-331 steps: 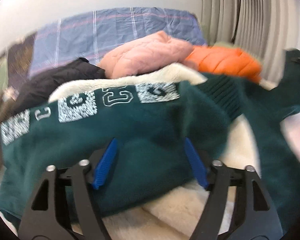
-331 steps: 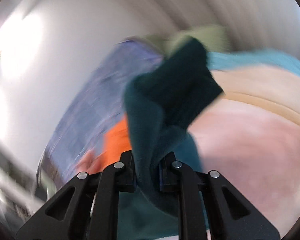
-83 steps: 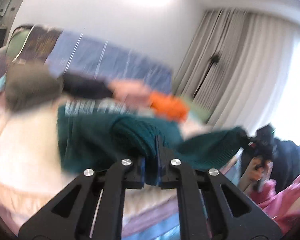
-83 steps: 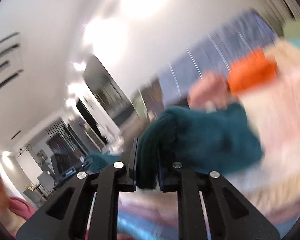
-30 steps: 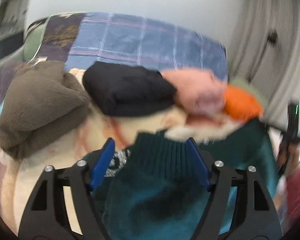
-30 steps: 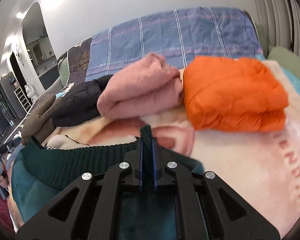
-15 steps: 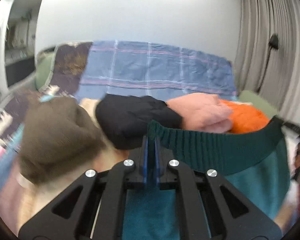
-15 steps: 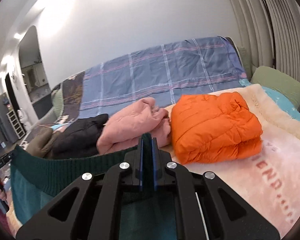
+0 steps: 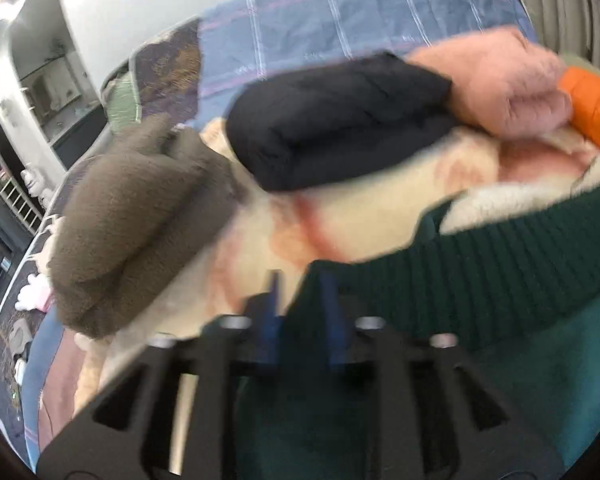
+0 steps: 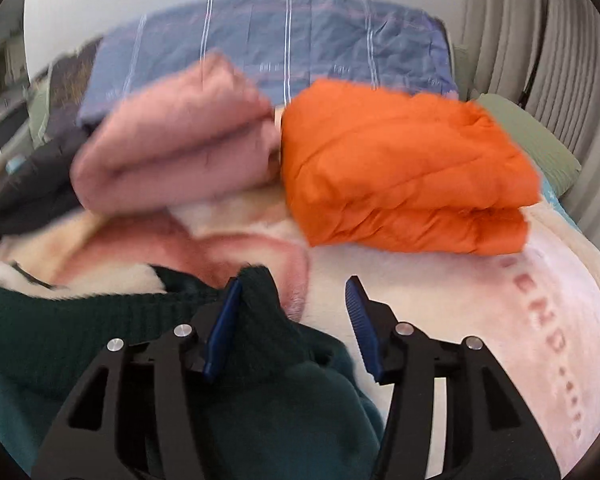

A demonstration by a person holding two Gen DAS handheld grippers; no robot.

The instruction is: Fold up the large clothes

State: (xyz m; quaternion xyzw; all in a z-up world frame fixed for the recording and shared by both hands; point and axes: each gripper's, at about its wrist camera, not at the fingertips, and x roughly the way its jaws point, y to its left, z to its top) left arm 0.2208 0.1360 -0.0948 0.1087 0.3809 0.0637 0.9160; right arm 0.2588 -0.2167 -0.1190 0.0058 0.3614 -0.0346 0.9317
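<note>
A dark green sweater lies on the cream and pink blanket [image 10: 460,300], its ribbed hem [image 9: 480,264] stretched across the front of both views. Cream fleece lining [image 9: 500,204] shows just behind the hem. My left gripper [image 9: 302,304] is blurred and its jaws are opening; the hem's left corner sits loosely between the blue pads. My right gripper [image 10: 294,312] is also opening. The hem's right corner [image 10: 260,300] stands up against the left pad, with a wide gap to the other pad.
Folded clothes lie in a row behind the sweater: an orange puffer jacket [image 10: 400,176], a pink garment [image 10: 172,152], a black one [image 9: 332,128] and a brown fleece [image 9: 132,220]. A blue plaid cover [image 10: 280,40] and a green pillow [image 10: 532,136] are beyond.
Half a second ago both grippers were shut on the ribbed hem and held it up. Both have since dropped toward the blanket, their jaws have parted, and the hem has slackened.
</note>
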